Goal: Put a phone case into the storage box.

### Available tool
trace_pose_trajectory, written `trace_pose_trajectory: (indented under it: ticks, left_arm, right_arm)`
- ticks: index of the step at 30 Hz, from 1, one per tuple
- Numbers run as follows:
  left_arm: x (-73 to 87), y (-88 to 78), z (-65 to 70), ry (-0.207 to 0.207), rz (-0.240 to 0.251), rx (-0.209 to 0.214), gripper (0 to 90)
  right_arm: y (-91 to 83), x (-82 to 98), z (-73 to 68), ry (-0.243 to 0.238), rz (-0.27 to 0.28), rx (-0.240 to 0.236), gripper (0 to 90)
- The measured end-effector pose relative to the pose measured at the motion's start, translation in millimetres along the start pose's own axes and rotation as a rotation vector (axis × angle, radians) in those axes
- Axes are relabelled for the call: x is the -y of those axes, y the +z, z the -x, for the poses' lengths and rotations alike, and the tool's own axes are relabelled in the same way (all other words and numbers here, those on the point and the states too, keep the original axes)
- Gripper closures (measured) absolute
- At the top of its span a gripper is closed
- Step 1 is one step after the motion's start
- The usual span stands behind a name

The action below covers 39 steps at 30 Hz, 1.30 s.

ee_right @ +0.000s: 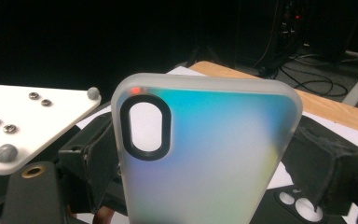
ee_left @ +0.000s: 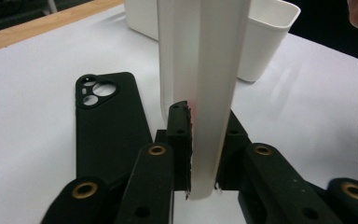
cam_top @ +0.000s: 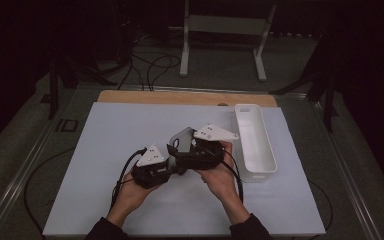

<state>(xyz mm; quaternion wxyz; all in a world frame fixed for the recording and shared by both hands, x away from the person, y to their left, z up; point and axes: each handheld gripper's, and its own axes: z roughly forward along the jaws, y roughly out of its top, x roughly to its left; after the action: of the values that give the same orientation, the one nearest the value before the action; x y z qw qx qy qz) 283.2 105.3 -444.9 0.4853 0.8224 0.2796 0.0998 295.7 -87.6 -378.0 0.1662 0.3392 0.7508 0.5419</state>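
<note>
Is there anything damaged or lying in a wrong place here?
Nothing stands out. The frosted phone case is held upright by both grippers and looks whole, the black phone case lies flat on the table, and the white bin stands upright.

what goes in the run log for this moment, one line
left gripper: shut on frosted case | right gripper: gripping its sides | black case: flat on table | bin: nearby

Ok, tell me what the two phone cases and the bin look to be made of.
Frosted phone case: translucent, probably soft plastic or silicone; matte, light and colours glow through it, black ring round the camera cutout.
Black phone case: opaque, likely rubbery plastic, matte with hardly any glare; it lies flat on the table.
Bin: white, seemingly rigid moulded plastic, smooth with thin walls and rounded rim.
</note>
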Motion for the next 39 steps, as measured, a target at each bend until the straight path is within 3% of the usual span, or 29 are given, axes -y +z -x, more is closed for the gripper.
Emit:
trace_pose_trajectory:
  ticks: [5,14,18,19,21,28,39]
  left_arm:
    - [-0.6,-3.0,-2.4,-0.020,0.020,0.016,56.1]
    - [-1.6,-12.4,-1.4,-0.039,0.061,-0.063,16.1]
    - [2.9,-20.7,-2.6,-0.035,0.066,-0.097,8.1]
    - [2.9,-20.7,-2.6,-0.035,0.066,-0.097,7.0]
    - [7.4,-29.4,-3.3,-0.011,0.073,-0.169,5.2]
    - [16.1,-49.9,-14.5,-0.031,0.101,-0.249,0.2]
    - [38.8,-75.0,-25.9,-0.056,0.172,-0.333,0.2]
  right_arm:
    - [0.2,0.4,0.4,0.007,0.001,-0.003,16.7]
    - [-5.0,-1.0,6.5,0.021,0.019,0.028,16.7]
    - [-5.5,-0.7,9.5,0.023,0.016,0.036,16.7]
    - [-5.5,-0.6,9.9,0.023,0.017,0.038,16.7]
    - [-5.6,-0.9,10.9,0.027,0.017,0.038,16.7]
    - [-6.7,-2.7,13.8,0.034,0.024,0.048,16.7]
    - [-7.4,-2.6,23.0,0.021,0.019,0.075,16.7]
